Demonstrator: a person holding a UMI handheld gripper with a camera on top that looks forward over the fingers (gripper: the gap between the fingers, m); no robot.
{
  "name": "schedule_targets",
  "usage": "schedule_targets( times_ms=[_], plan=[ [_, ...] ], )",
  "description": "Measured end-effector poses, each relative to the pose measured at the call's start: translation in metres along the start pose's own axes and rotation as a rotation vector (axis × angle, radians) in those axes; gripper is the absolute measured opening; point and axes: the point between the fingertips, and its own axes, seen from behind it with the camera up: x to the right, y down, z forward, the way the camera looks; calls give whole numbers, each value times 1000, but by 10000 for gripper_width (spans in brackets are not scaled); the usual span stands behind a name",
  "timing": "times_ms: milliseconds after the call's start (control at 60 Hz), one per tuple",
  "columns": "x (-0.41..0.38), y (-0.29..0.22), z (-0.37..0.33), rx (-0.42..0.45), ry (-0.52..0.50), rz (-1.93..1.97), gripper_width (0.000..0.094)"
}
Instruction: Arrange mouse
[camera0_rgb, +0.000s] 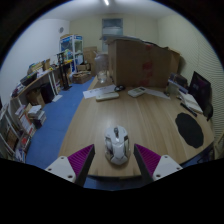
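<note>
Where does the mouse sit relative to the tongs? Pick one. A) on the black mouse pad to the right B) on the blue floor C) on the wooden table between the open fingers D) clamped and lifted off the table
C: the mouse rests on the wooden table between the fingers of the open tongs, with a gap at either side.

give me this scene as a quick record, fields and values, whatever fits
surface: light wooden table
target: grey and white computer mouse, resting on the table
claw: claw open, mouse stands between its fingers with gaps either side
pads: magenta pads on the inner finger faces
nearby: round black mouse mat beyond the fingers, apart from the mouse
background: large brown cardboard box at the far end
floor: blue floor beside the table
</note>
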Motion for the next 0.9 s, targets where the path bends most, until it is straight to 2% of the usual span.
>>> schedule_targets(
  times_ms=[167, 200, 233, 283, 383, 417, 433, 450, 483, 500, 683, 750, 900],
  plan=[
    [11, 1, 53, -19, -43, -36, 797],
    [9, 9, 61, -37, -58, -38, 743],
    [9, -2, 66, 22, -67, -56, 668],
    [8, -1, 69, 43, -76, -64, 548],
    [11, 0, 68, 71, -50, -39, 508],
    [10, 1, 68, 59, -43, -35, 485],
    [10, 1, 69, 48, -41, -30, 513],
    [10, 2, 69, 42, -40, -29, 457],
    [9, 1, 69, 14, -40, -31, 449],
    [9, 1, 69, 2, -42, -31, 406],
    [7, -4, 61, -81, -80, -19, 387],
    [13, -39, 39, -31, -55, -16, 388],
    [82, -161, -21, 173, 33, 27, 387]
  ],
)
